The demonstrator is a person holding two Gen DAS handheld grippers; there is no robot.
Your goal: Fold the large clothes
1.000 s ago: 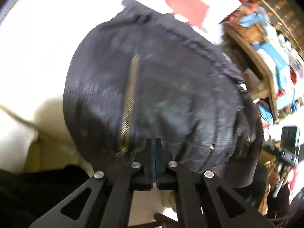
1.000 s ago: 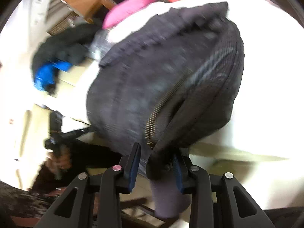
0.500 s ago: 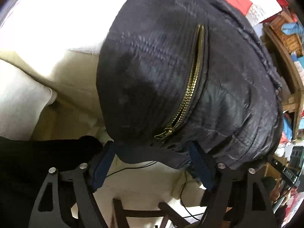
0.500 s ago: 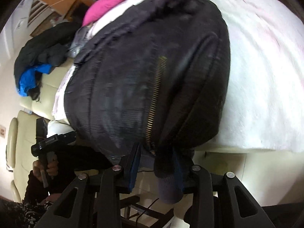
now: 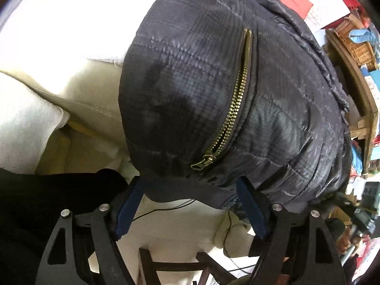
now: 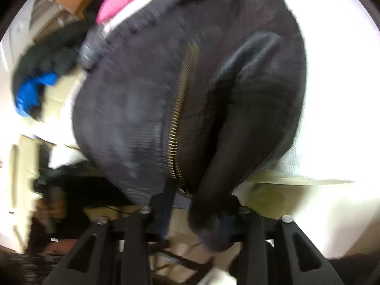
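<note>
Your left gripper is spread wide; the jacket's hem hangs between the two blue pads and nothing is clamped. The dark quilted jacket lies on the white sheet and droops over the near edge of the cream cushion. Its brass pocket zipper runs diagonally, with the pull at the lower end.

Your right gripper is narrowed, with a dark sleeve or cuff bunched between the fingers. That view is motion-blurred, so I can't tell if it's truly pinched. The front zipper runs down toward the jaws.

Containers: a wicker basket on the wooden shelf at right has something light blue on top. The rest of its contents are unreadable.
</note>
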